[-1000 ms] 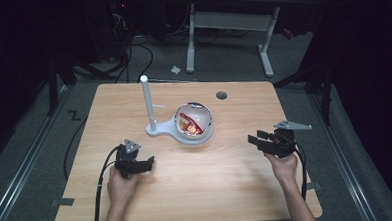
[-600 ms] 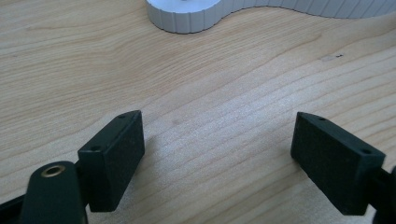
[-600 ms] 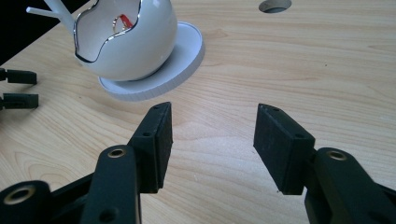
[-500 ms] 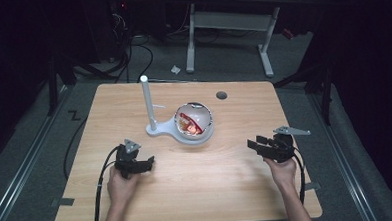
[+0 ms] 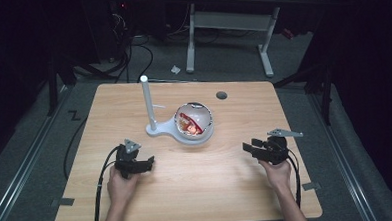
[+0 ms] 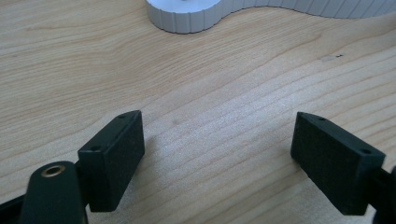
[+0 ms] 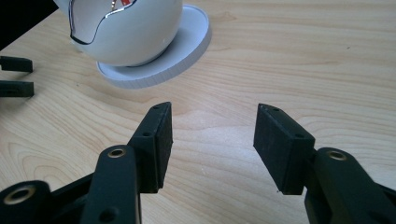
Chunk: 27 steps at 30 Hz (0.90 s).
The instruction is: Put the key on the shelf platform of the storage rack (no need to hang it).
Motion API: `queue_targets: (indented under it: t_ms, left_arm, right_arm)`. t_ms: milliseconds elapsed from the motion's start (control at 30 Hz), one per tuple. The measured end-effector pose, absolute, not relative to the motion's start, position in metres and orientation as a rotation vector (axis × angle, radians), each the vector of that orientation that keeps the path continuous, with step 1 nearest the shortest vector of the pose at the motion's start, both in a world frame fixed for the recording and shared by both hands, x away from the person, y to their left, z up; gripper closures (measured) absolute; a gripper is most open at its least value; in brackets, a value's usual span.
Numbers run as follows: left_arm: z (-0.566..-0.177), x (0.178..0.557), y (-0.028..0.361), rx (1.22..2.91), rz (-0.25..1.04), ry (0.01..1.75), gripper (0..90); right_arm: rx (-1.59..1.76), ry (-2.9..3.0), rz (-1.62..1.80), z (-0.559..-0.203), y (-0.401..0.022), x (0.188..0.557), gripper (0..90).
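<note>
- Nothing is in hand yet: your left gripper (image 5: pixel 145 164) rests near the front left of the table (image 5: pixel 133 100), jaws spread wide with only bare wood between them.
- Your right gripper (image 5: pixel 249 145) sits toward the front right, jaws partly apart and empty; in the right gripper view (image 7: pixel 210 135) they point at the white ball.
- The white ball (image 5: pixel 194 121) sits mid-table on the round end of a white stand (image 5: pixel 172 130), touching it. It looks cracked open like a shell, with something red inside; what that is I cannot tell.
- A white post (image 5: pixel 147 102) stands upright on the other end of the same stand, just beside the ball.
- I judge the work as barely begun: the ball is untouched, and both reaches, the grasp and whatever follows are all left.
- The table between your grippers and the ball is open. The post is the one thing to mind, on the left gripper's side.
- A small dark hole (image 5: pixel 222 95) lies near the far edge, well apart from everything.
</note>
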<state>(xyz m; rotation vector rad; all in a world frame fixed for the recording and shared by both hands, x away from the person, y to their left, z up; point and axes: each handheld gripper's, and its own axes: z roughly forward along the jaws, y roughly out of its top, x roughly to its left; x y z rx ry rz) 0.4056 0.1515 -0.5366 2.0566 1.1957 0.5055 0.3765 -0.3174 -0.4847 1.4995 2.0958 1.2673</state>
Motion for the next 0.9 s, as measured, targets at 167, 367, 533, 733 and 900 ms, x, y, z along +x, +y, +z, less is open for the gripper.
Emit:
queue_targets:
  t_ms: [167, 367, 533, 733, 900]
  left_arm:
    - [-0.537, 0.406, 0.152, 2.057, 0.505, 1.195, 17.8]
    - [-0.537, 0.406, 0.151, 2.054, 0.506, 1.197, 17.8]
    - [-0.537, 0.406, 0.152, 2.056, 0.505, 1.196, 17.8]
    - [-0.537, 0.406, 0.152, 2.057, 0.505, 1.196, 17.8]
    - [-0.537, 0.406, 0.152, 2.057, 0.505, 1.196, 17.8]
  right_arm:
    - [1.466, 2.124, 1.222, -0.491, -0.310, 0.379, 47.4]
    - [1.473, 2.137, 1.189, -0.497, -0.306, 0.381, 47.6]
    - [1.478, 2.164, 1.140, -0.506, -0.302, 0.382, 47.7]
    - [1.468, 2.197, 1.100, -0.515, -0.298, 0.386, 47.9]
    - [1.449, 2.204, 1.070, -0.517, -0.295, 0.386, 47.9]
